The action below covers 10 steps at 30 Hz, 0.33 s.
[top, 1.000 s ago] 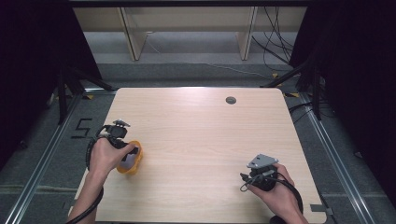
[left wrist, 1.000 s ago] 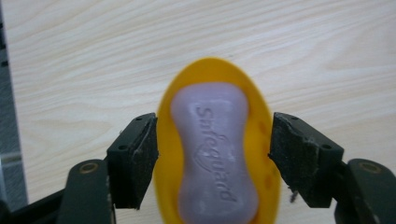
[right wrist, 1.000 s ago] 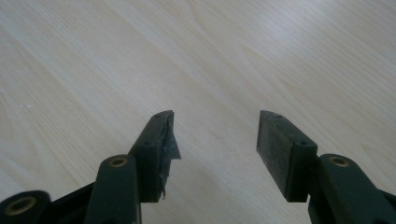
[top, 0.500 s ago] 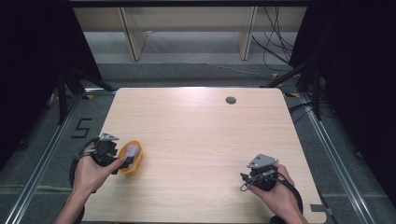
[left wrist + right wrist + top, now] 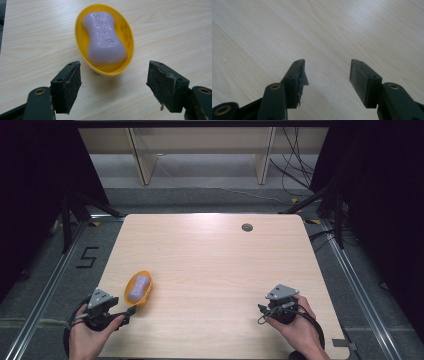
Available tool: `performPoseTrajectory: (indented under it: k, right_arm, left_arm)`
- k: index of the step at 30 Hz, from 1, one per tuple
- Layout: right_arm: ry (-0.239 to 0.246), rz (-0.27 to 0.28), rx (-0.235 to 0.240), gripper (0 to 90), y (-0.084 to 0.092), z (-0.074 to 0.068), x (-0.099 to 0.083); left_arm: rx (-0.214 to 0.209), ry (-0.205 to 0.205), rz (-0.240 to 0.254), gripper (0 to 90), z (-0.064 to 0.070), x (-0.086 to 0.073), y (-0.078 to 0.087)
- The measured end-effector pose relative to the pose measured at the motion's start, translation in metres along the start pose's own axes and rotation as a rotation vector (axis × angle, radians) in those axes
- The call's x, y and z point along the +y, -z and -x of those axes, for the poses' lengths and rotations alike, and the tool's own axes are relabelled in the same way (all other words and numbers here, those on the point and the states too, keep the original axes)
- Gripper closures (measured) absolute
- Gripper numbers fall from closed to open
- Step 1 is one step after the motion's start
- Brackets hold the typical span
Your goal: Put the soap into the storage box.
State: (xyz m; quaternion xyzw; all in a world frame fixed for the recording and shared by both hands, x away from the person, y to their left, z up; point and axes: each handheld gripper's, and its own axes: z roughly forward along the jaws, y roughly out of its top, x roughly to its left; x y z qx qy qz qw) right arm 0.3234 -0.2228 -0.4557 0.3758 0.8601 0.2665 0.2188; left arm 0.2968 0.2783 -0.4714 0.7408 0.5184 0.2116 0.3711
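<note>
A yellow oval soap dish [image 5: 145,296] [image 5: 129,47] rests on the wooden table [image 5: 210,270] at the front left, with a lilac bar of soap [image 5: 138,288] [image 5: 105,40] lying in it. My left gripper [image 5: 129,312] [image 5: 113,86] is open just short of the dish's near end, nothing between its jaws. At the front right of the table my right gripper [image 5: 262,311] [image 5: 327,80] is open over bare wood, held in a hand.
A small dark round hole [image 5: 247,227] sits near the table's far edge. Beyond the table are shelf legs [image 5: 142,160] and cables on the floor [image 5: 295,170]. A "5" mark [image 5: 86,257] is on the floor at the left.
My left gripper has let go of the dish and drawn back toward the table's front-left corner. The dish with the soap now lies free. The right gripper has not moved.
</note>
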Motion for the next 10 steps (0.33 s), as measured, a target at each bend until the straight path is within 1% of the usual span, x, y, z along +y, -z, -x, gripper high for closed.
performPoseTrajectory:
  k: [1, 2, 3, 4, 6, 7, 8, 9, 10]
  right_arm:
    - [0.0, 0.0, 0.002, 46.7, 0.0001, 0.0002, -0.0002]
    - [-0.002, 0.001, 0.003, 46.7, 0.0001, 0.0005, -0.0002]
    - [-0.003, 0.005, 0.001, 46.7, 0.0, 0.0007, -0.0004]
    - [-0.005, 0.007, 0.0, 46.6, -0.0002, 0.001, -0.0005]
    - [-0.002, 0.005, -0.004, 46.7, 0.0001, 0.0018, -0.0005]
    - [-0.005, 0.003, -0.004, 46.7, 0.0, 0.0017, -0.0006]
    - [-0.007, 0.003, -0.004, 46.7, 0.0001, 0.0017, -0.0006]
    - [-0.022, -0.002, 0.002, 46.7, 0.0005, 0.0011, -0.0002]
    - [-0.021, -0.003, 0.001, 46.7, 0.0004, 0.0013, -0.0002]
  left_arm:
    - [-0.006, -0.005, -0.001, 26.5, 0.0003, -0.0032, 0.0]
    - [-0.01, -0.026, -0.011, 26.5, -0.0002, -0.0052, 0.0013]
    - [-0.028, -0.005, 0.021, 26.5, 0.002, -0.0066, -0.0001]
    - [-0.034, 0.005, 0.026, 26.5, 0.0027, -0.0073, -0.0007]
    - [-0.03, 0.0, 0.029, 26.5, 0.0024, -0.0076, -0.0009]
    - [-0.023, -0.002, 0.022, 26.5, 0.0026, -0.0077, -0.0007]
    - [-0.037, -0.003, 0.04, 26.5, 0.0023, -0.0085, -0.0027]
    - [-0.04, -0.009, 0.033, 26.5, 0.0021, -0.0088, -0.0026]
    - [-0.041, 0.007, 0.044, 26.7, 0.004, -0.0092, -0.0034]
